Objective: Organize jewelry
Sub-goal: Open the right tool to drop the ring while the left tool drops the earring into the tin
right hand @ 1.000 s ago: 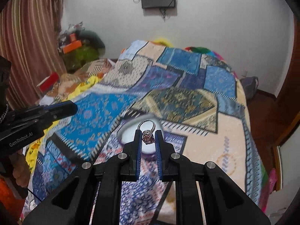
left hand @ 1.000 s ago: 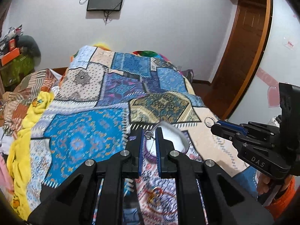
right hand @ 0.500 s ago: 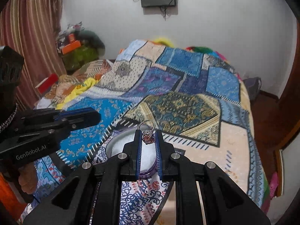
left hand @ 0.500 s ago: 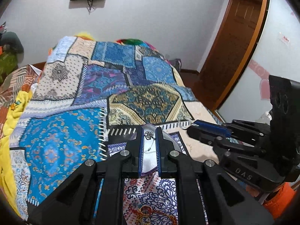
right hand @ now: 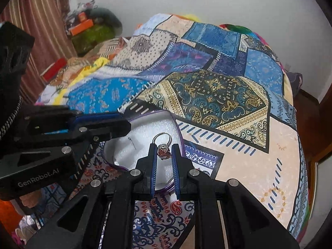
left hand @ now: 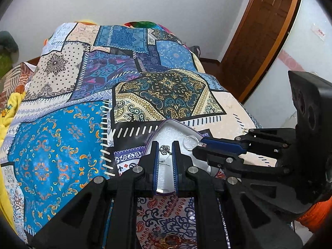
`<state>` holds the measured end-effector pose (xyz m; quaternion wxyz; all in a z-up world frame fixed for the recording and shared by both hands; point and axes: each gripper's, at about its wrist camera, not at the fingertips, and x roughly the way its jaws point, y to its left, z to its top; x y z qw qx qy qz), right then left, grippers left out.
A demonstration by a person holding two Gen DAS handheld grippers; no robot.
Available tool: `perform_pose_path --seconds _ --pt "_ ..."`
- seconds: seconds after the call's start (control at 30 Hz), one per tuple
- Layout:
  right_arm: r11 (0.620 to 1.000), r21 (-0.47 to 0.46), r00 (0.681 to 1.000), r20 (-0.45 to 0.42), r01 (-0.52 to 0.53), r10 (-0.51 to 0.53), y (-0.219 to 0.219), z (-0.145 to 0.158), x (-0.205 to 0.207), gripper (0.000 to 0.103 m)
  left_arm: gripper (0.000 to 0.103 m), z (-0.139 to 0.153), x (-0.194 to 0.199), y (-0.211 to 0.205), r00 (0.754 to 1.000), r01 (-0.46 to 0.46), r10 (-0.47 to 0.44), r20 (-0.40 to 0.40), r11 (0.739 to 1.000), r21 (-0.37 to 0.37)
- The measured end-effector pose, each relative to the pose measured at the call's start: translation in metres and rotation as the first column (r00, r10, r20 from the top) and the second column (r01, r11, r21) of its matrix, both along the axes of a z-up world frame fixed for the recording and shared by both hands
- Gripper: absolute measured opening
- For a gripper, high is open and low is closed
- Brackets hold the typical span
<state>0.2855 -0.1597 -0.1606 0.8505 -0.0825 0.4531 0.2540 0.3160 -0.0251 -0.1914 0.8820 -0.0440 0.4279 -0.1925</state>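
A bed [left hand: 62, 137] under a patchwork bedspread fills both views, and low in the centre of each frame sits an open heart-shaped box [right hand: 143, 130] with a purple rim and white lining. Both tools hang over it. The right tool [right hand: 164, 153] is clamped on a ring with a reddish stone [right hand: 164, 152], its band reaching out over the lining. The left tool [left hand: 165, 149] is closed on a small silver trinket [left hand: 164, 149] with a fine chain hanging from it, too small to name. Judging by this, neither piece is set down yet, so the box looks nearly empty. More jewelry [left hand: 170, 239] lies on the bedspread at the left view's bottom edge, yet to be collected.
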Motion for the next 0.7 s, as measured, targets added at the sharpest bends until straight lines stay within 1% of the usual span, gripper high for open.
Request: perform_pose_path --seconds 0.17,0.27,0.37,0.43,0.6,0.63,0.67,0.7 --pt "1.000 -0.023 1.000 -0.003 -0.011 0.011 0.004 -0.006 -0.001 0.013 0.010 -0.004 0.004 0.002 1.000 -0.009 0.009 -0.020 1.000 0.004" --pt "0.999 -0.044 1.000 0.015 -0.017 0.018 0.006 -0.006 -0.002 0.013 0.010 -0.005 0.004 0.004 1.000 -0.014 0.014 -0.022 1.000 0.004" --pt "0.997 -0.071 0.999 0.030 -0.012 0.015 0.008 -0.005 -0.003 0.013 0.010 -0.003 0.002 0.006 1.000 -0.022 0.022 -0.017 1.000 0.006" --pt "0.997 -0.072 0.999 0.037 -0.007 0.010 0.007 -0.003 -0.002 0.013 0.010 0.000 -0.001 0.007 1.000 -0.027 0.027 -0.010 1.000 0.008" --pt "0.996 -0.091 0.997 0.082 0.016 -0.009 0.004 0.008 -0.006 0.013 0.011 0.011 -0.009 0.008 0.999 -0.032 0.032 0.014 0.999 0.022" --pt "0.995 -0.098 0.996 0.091 0.022 -0.013 0.005 0.010 -0.007 0.013 0.014 0.014 -0.012 0.007 0.999 -0.034 0.033 0.020 0.999 0.029" --pt "0.994 -0.104 0.995 0.101 0.029 -0.018 0.004 0.013 -0.008 0.014 0.021 0.016 -0.013 0.007 0.999 -0.035 0.034 0.024 0.999 0.032" --pt "0.994 -0.106 0.994 0.108 0.033 -0.021 0.004 0.015 -0.008 0.016 0.026 0.019 -0.016 0.007 0.999 -0.038 0.037 0.033 0.999 0.038"
